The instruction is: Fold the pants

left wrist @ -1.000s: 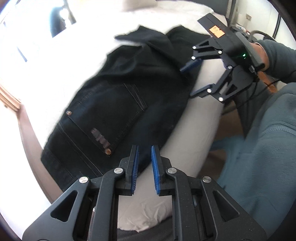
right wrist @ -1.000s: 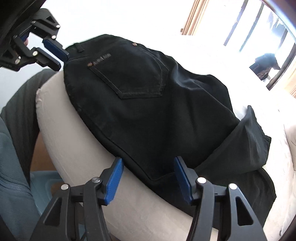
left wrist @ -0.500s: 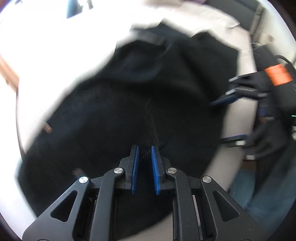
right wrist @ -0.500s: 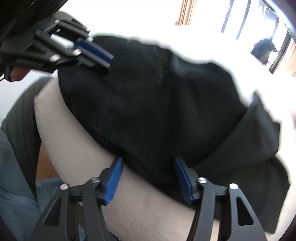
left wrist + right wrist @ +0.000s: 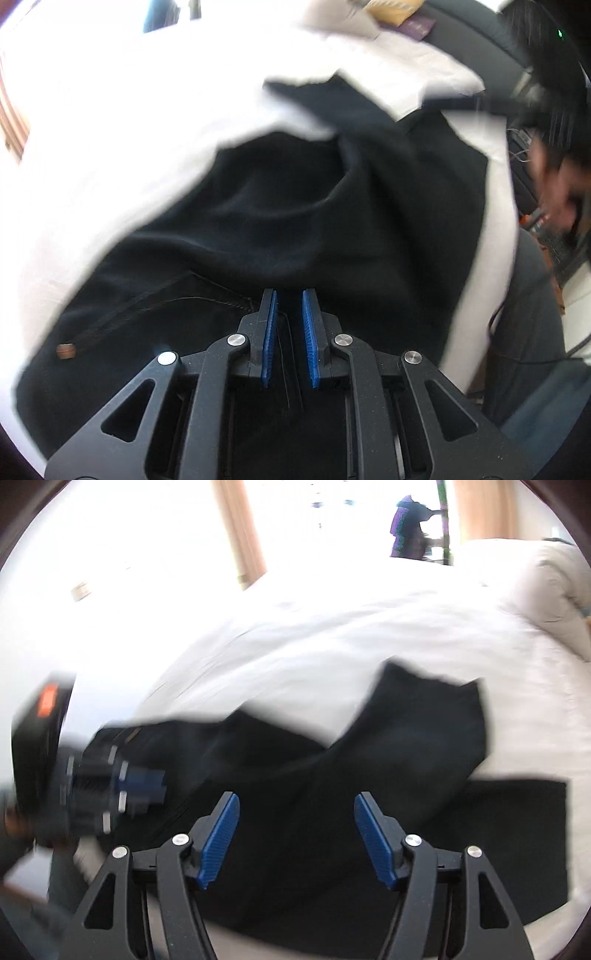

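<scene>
Black pants [image 5: 288, 206] lie bunched on the white bed, partly folded over themselves, with a rivet and pocket seam at lower left. My left gripper [image 5: 290, 299] hovers low over the seat of the pants with its blue pads nearly together and nothing between them. It also shows blurred in the right wrist view [image 5: 140, 786]. My right gripper [image 5: 295, 805] is open wide over the black pants [image 5: 388, 775], with no cloth between the pads. A leg end [image 5: 432, 716] is turned up on the bed.
The white bed cover [image 5: 369, 635] stretches behind the pants, with a pillow [image 5: 546, 590] at far right. A window and curtains [image 5: 243, 531] stand behind. The person's arm and cables [image 5: 554, 192] are at the right, with the bed edge [image 5: 491, 236] near them.
Both grippers have moved forward over the pants from the bed's edge. The left gripper now sits above the seat. The views are blurred with motion.
</scene>
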Action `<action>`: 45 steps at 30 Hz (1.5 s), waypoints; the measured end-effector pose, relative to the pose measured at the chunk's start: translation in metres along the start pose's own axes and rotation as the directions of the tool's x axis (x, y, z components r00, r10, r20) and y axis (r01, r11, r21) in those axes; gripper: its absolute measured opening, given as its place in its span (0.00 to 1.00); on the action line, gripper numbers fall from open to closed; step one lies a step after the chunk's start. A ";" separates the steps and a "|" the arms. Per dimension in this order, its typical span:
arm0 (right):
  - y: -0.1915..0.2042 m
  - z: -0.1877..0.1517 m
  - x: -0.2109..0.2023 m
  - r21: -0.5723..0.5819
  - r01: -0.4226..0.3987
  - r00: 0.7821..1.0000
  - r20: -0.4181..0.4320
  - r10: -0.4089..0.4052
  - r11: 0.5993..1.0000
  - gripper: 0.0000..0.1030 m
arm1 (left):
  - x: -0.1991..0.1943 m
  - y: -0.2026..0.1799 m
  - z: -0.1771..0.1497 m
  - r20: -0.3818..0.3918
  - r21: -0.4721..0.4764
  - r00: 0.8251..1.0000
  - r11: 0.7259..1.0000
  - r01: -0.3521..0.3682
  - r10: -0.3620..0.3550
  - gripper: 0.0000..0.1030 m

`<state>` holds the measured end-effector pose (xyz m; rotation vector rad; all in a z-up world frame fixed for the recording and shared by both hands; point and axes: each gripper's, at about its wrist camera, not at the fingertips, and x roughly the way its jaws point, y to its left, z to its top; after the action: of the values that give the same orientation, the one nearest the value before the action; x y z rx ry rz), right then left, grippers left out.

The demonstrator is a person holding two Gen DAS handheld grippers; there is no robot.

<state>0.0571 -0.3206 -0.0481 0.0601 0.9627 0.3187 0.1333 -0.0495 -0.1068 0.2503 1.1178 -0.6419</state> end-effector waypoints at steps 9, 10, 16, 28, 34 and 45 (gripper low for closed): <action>-0.056 0.107 0.089 0.089 0.164 0.982 -0.112 -0.154 0.982 0.66 | 0.037 0.026 -0.003 0.020 -0.147 0.995 0.984 0.101 -0.099 0.13; -0.061 0.112 0.105 0.091 0.172 0.978 -0.135 -0.159 0.981 0.66 | 0.037 0.028 -0.004 0.025 -0.154 0.994 0.982 0.112 -0.110 0.13; -0.086 0.121 0.170 0.130 0.267 0.943 -0.238 -0.231 0.955 0.65 | 0.039 0.032 -0.008 0.024 -0.164 0.991 0.977 0.132 -0.130 0.13; -0.080 0.129 0.206 0.094 0.340 0.905 -0.301 -0.299 0.936 0.65 | 0.043 0.020 0.003 0.011 -0.122 0.999 0.991 0.051 -0.050 0.13; -0.081 0.137 0.211 0.046 0.342 0.895 -0.320 -0.311 0.939 0.18 | 0.047 0.011 0.000 0.014 -0.120 0.999 0.992 0.044 -0.042 0.13; -0.123 0.135 0.107 0.237 0.288 0.957 -0.104 -0.271 0.928 0.04 | 0.050 0.007 0.001 0.005 -0.137 1.000 0.990 0.024 -0.023 0.13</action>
<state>0.2534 -0.3938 -0.0796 0.1413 1.0620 -0.0670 0.1522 -0.0623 -0.1514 0.1187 1.1578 -0.5834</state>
